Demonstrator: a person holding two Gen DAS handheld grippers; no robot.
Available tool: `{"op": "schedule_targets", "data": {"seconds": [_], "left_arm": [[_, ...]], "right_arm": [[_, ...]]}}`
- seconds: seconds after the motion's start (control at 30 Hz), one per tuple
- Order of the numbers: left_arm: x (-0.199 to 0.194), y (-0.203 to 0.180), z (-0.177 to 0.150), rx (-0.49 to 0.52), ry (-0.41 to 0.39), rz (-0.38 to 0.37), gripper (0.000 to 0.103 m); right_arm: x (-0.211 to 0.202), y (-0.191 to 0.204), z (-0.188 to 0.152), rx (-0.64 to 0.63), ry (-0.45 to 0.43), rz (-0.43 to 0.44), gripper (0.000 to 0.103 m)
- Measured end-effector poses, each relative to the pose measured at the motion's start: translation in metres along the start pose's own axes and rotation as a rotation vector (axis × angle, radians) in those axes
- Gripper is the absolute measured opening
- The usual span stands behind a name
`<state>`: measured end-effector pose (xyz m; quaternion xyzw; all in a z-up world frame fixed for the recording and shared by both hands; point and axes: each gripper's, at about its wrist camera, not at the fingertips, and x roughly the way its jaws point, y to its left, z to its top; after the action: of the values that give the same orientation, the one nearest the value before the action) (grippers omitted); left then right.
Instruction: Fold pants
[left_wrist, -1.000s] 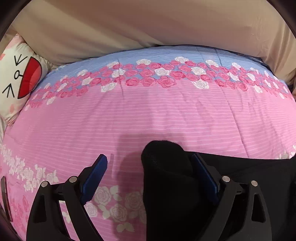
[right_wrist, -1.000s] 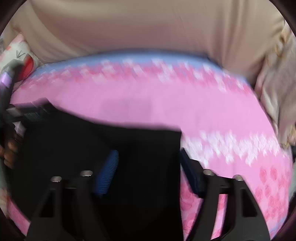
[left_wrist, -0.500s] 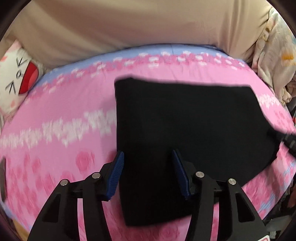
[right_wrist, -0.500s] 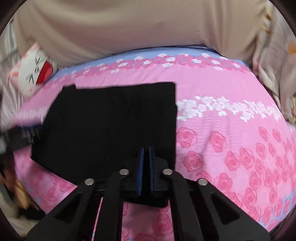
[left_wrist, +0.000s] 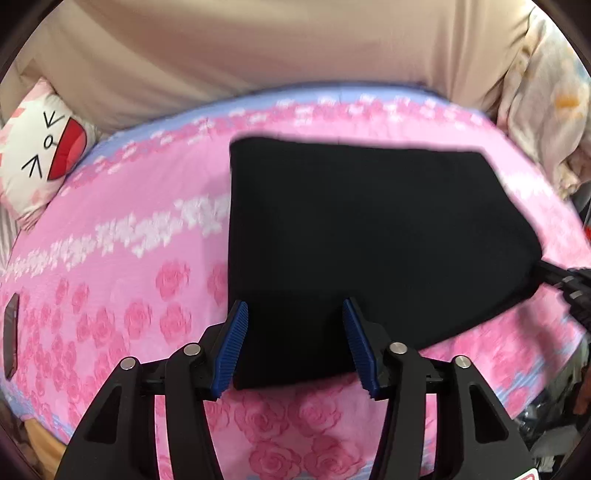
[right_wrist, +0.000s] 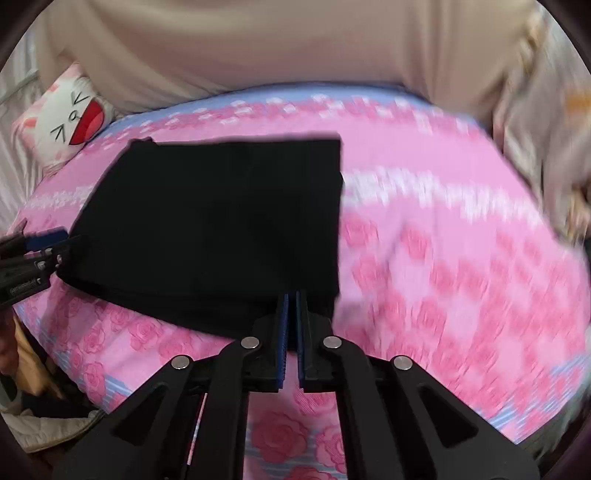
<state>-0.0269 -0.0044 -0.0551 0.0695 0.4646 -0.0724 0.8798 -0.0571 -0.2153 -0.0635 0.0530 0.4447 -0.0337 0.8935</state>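
The black pants (left_wrist: 369, 236) lie folded into a flat rectangle on the pink rose-print bed cover (left_wrist: 122, 280); they also show in the right wrist view (right_wrist: 221, 221). My left gripper (left_wrist: 293, 347) is open, above the pants' near left corner, holding nothing. My right gripper (right_wrist: 291, 332) is shut and empty, just above the near right corner of the pants. Each gripper shows at the edge of the other's view: the right one (left_wrist: 569, 284), the left one (right_wrist: 33, 254).
A white cartoon-face pillow (left_wrist: 40, 151) lies at the far left of the bed. A beige wall or headboard (left_wrist: 295, 48) runs behind. A floral blanket (left_wrist: 546, 92) is bunched at the far right. A dark phone-like object (left_wrist: 10, 339) lies at the left bed edge.
Both grippers pulled back and up from the pants, which now lie folded flat. The left let go of the cloth it touched; the right went from open to shut, empty.
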Motion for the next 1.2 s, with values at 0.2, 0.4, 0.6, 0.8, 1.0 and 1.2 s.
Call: {"op": "schedule_targets", "data": {"seconds": [0.2,0.4,0.6,0.8,1.0,1.2], "left_arm": [[-0.021,-0.001,-0.016,0.015,-0.006,0.004,0.085],[-0.003,-0.017,-0.023,0.080,0.031,0.074,0.086],[0.016,-0.005,-0.014,0.029,0.041,0.032,0.071],[0.014,0.013,-0.001,0.011,0.027,0.056,0.019],[0.018,0.016,-0.004,0.011,0.044,0.071,0.021],[0.018,0.015,-0.006,0.014,0.043,0.076,0.021]], "right_arm": [[-0.014,-0.006,-0.018,-0.048,0.009,-0.074,0.030],[0.008,0.005,-0.021,-0.094,0.023,-0.068,0.056],[0.025,0.006,-0.005,-0.095,0.013,-0.026,0.034],[-0.001,-0.005,0.002,-0.041,-0.058,-0.036,0.014],[0.021,-0.015,-0.015,-0.018,0.017,-0.061,0.014],[0.015,-0.019,-0.013,0.010,0.013,-0.044,0.015]]}}
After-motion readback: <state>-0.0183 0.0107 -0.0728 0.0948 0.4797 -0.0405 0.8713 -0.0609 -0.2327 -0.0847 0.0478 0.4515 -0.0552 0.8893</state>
